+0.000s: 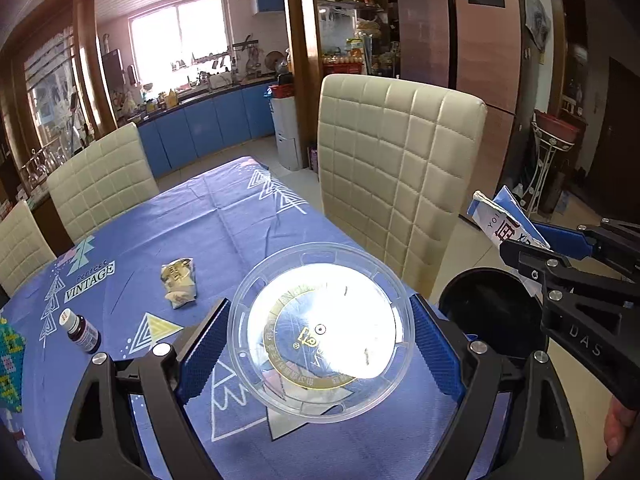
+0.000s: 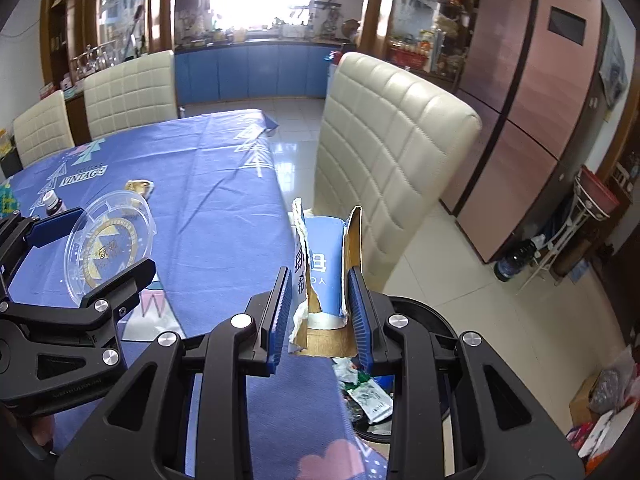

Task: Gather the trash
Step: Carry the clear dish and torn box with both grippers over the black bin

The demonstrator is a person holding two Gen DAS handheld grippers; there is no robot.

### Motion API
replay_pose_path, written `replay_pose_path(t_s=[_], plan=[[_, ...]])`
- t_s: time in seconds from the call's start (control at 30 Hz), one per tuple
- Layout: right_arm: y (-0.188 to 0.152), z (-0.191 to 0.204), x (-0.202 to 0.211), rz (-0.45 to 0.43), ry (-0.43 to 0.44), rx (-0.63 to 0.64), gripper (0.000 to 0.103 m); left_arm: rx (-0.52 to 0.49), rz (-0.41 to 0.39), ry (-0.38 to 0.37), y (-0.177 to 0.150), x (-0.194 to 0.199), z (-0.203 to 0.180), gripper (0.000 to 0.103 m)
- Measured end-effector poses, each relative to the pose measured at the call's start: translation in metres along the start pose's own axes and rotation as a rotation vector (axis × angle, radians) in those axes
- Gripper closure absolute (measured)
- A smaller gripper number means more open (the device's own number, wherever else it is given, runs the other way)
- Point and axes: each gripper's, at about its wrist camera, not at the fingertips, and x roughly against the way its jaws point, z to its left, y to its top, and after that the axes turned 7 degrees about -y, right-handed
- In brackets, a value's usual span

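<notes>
A round clear plastic lid (image 1: 320, 336) hangs above the blue tablecloth (image 1: 224, 216), with my left gripper (image 1: 320, 306) shut on its rim from both sides. The same lid (image 2: 108, 248) shows at the left of the right wrist view. My right gripper (image 2: 318, 280) is shut on a torn blue-and-white carton (image 2: 324, 264), held upright past the table's right edge. Under it stands a black round bin (image 2: 420, 308) with crumpled wrappers inside. In the left wrist view the right gripper (image 1: 532, 244) and carton (image 1: 504, 220) hover over the bin (image 1: 492, 312).
A crumpled wrapper (image 1: 180, 284) and a small dark bottle with a white cap (image 1: 82, 330) lie on the tablecloth. A cream padded chair (image 1: 396, 176) stands against the table's right side, just behind the bin. Two more chairs (image 1: 100, 180) line the far left side.
</notes>
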Motion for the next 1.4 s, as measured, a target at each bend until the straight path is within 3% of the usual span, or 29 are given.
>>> replay_pose_path(t_s=[0.8,1.33,1.4], plan=[[-0.016,-0.084,0.007,0.009,-0.14,-0.114,0.072,-0.122,-0.01,-0.13,0.023,-0.023,-0.083,0.018],[-0.015,-0.114,-0.001,0.016,-0.192,-0.177,0.07,-0.138,0.004,-0.139,0.03,-0.039,-0.087,0.018],[-0.016,-0.114,-0.004,0.022,-0.197,-0.177,0.065,-0.136,0.012,-0.14,0.03,-0.041,-0.088,0.018]])
